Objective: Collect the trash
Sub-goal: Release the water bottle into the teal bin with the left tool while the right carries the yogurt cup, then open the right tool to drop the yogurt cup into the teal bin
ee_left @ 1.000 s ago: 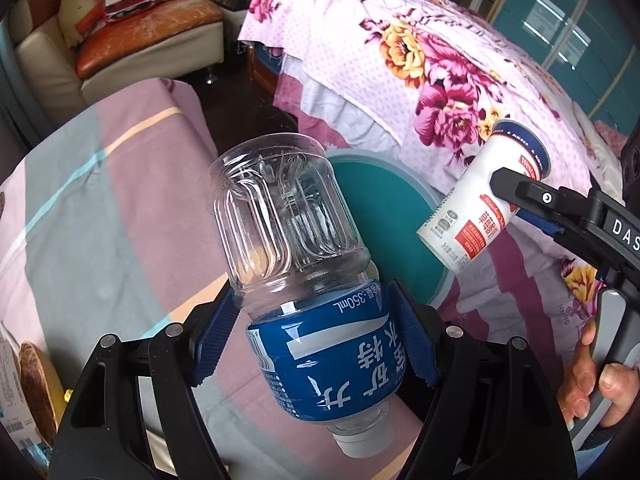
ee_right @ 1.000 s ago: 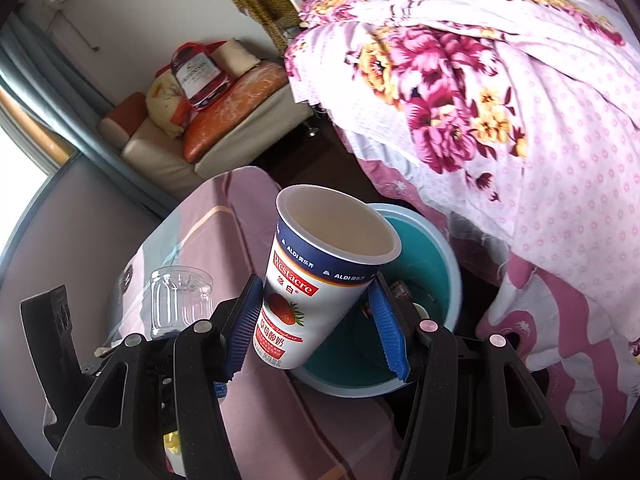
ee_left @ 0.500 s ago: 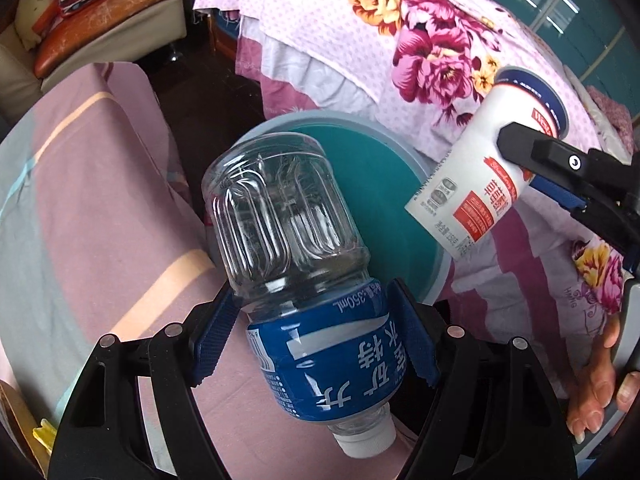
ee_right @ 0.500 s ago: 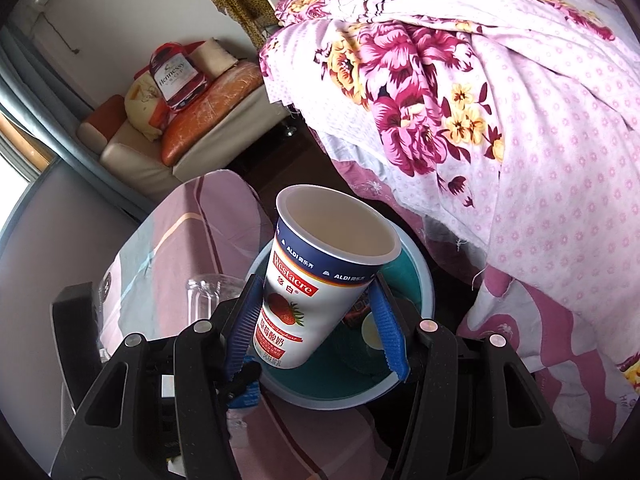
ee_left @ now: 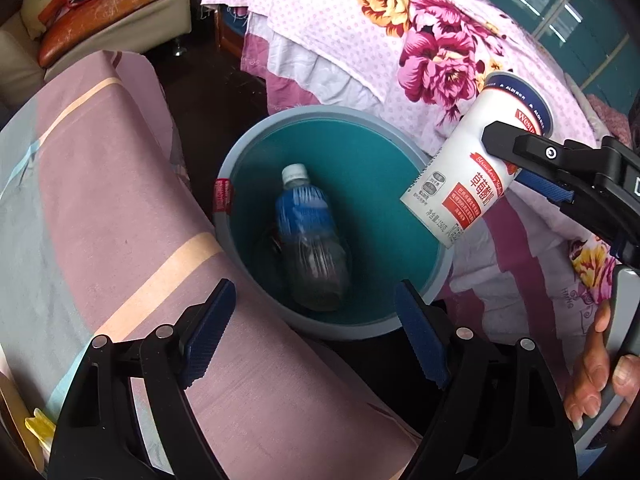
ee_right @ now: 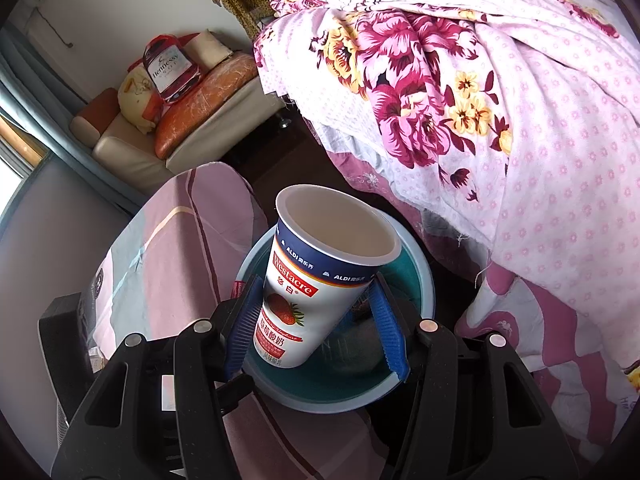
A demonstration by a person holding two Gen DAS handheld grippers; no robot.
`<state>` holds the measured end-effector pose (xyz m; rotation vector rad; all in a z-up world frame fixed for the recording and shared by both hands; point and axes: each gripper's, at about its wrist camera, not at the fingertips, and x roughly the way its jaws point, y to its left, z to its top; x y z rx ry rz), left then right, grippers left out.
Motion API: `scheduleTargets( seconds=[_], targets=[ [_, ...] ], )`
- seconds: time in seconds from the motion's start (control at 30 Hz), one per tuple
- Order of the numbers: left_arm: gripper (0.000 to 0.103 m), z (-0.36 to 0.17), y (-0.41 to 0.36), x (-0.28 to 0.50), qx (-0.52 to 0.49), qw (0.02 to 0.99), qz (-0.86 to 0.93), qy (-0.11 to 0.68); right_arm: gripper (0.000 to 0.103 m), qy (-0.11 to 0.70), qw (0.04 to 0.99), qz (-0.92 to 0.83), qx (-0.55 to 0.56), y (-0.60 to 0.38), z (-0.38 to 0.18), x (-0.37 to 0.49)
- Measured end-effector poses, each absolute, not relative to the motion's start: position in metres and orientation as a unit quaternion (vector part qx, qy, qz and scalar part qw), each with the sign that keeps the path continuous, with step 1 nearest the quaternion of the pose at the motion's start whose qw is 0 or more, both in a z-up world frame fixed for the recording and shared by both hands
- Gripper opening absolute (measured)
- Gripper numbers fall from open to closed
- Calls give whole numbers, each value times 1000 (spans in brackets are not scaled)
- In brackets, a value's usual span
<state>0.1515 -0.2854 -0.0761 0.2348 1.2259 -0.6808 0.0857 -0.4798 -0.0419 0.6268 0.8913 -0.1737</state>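
A clear plastic water bottle [ee_left: 310, 240] with a blue label and white cap lies inside the teal bin [ee_left: 240, 152]. My left gripper [ee_left: 316, 332] is open and empty just above the bin's near rim. My right gripper [ee_right: 316, 328] is shut on a white strawberry yogurt cup [ee_right: 320, 280], open end up, held over the bin [ee_right: 424, 276]. The cup also shows in the left wrist view [ee_left: 476, 164], tilted above the bin's right rim, with the right gripper [ee_left: 532, 168] clamped on it.
A pink and grey striped cloth [ee_left: 100, 208] covers the surface left of the bin. A bed with a floral quilt [ee_left: 400, 32] stands behind and to the right. A sofa with cushions [ee_right: 180, 120] is at the back left. Dark floor lies between them.
My left gripper opened and the water bottle dropped into the bin. The right gripper with the cup moved in over the bin.
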Motion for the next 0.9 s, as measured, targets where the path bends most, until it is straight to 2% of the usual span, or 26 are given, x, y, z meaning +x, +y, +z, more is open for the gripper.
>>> scheduleTargets(
  seconds=[0.67, 0.8, 0.9],
  targets=[
    [87, -58, -243, 146, 53, 776, -301, 552, 53, 441, 848, -83, 283, -462, -40, 93],
    [88, -53, -234, 142, 47, 779, -299, 549, 71, 451, 843, -78, 283, -456, -38, 93],
    [88, -50, -224, 138, 40, 782, -295, 548, 72, 450, 844, -75, 281, -450, -36, 93]
  ],
)
